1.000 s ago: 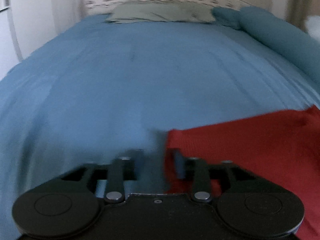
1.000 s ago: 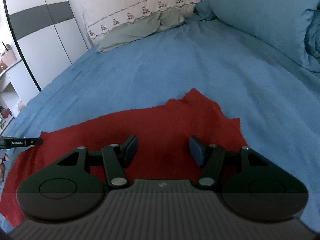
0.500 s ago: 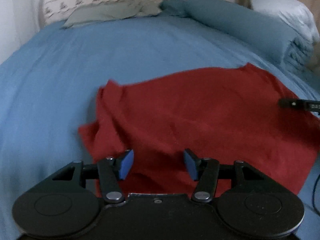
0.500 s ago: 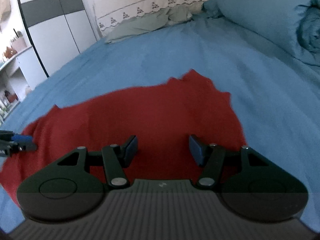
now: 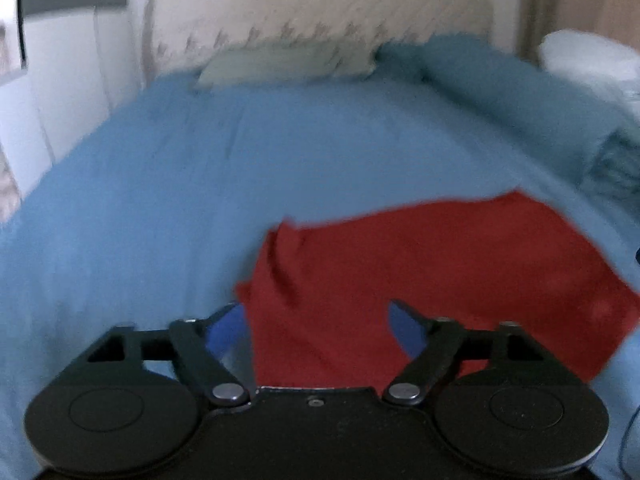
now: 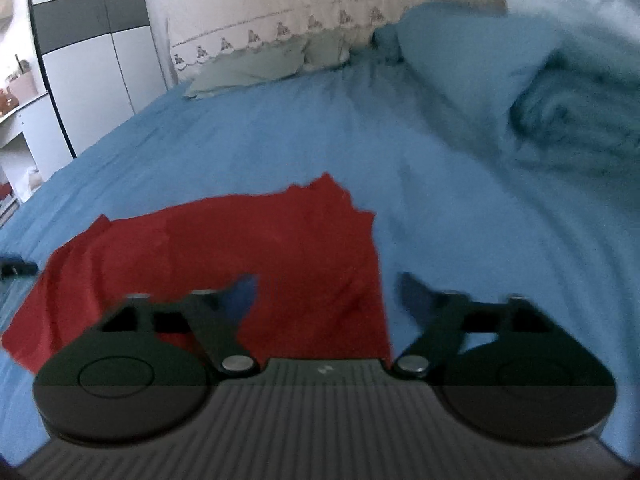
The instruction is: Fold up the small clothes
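Blue bedspread [image 6: 460, 208] roomy all round, red garment [image 5: 440, 272] seemingly flat, both tongs [image 5: 316, 328] [image 6: 326, 294] just opened wide, empty.

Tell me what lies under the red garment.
The red garment lies spread on the blue bedcover, which shows all round its edges. Whatever sits beneath the cloth itself is covered; some folds near its left edge in the left wrist view may hide a doubled layer.

A blue bed sheet [image 6: 280, 136] is spreading out ahead of the tool, covering the bed. A grey-green pillow [image 6: 256, 70] is lying far ahead against an embroidered headboard cover [image 6: 280, 20], and a rolled teal duvet [image 6: 520, 80] is sitting ahead to the right. A white wardrobe [image 6: 88, 60] is standing off to the left.
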`<state>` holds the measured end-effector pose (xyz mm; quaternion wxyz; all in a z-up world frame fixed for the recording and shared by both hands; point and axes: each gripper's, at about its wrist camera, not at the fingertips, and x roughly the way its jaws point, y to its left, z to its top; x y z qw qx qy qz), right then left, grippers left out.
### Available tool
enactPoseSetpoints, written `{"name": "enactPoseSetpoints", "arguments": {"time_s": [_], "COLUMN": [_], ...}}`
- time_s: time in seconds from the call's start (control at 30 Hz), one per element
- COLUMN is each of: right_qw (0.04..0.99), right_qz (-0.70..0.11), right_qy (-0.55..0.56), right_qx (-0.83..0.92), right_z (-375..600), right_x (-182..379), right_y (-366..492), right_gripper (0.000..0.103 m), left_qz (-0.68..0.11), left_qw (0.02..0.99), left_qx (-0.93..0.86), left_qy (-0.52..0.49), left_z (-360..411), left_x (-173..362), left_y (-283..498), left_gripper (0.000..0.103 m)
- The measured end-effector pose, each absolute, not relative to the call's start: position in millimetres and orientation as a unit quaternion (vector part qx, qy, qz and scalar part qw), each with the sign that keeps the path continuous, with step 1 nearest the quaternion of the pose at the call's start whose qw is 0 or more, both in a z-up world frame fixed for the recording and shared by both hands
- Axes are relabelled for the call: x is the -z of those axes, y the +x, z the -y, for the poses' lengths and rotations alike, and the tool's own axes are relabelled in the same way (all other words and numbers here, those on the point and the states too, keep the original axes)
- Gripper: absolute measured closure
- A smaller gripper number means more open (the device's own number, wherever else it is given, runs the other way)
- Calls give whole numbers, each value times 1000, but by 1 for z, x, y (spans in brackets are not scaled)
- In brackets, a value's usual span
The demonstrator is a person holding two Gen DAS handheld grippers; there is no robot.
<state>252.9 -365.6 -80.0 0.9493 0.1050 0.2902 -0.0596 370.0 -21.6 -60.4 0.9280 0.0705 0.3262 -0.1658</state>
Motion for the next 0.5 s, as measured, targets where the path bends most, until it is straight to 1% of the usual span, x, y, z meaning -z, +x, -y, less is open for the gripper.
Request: {"name": "enactPoseSetpoints", "arguments": {"time_s": [0.03, 0.1, 0.2, 0.27, 0.37, 0.5], "right_qw": [951, 952, 948, 942, 935, 921], "right_qz": [-285, -284, -296, -310, -320, -307], "right_qy": [101, 98, 105, 118, 137, 220], "right_qx": [62, 54, 50, 49, 66, 92], "right_z": [363, 358, 348, 340, 333, 338], "right_x": [71, 54, 47, 57, 86, 122], "right_y": [240, 213, 181, 165, 155, 157], "right_gripper": [0, 0, 0, 0, 0, 0], "left_qz": [-310, -300, -336, -352, -385, -400], "left_qw": [934, 935, 921, 916, 905, 899], "left_qx": [165, 174, 183, 182, 183, 179], "left_qy": [72, 73, 74, 65, 16, -11], "left_z": [27, 42, 69, 85, 102, 120], "left_x": [50, 39, 42, 51, 69, 84], "left_y": [357, 336, 321, 316, 317, 323], "left_gripper": [0, 0, 0, 0, 0, 0]}}
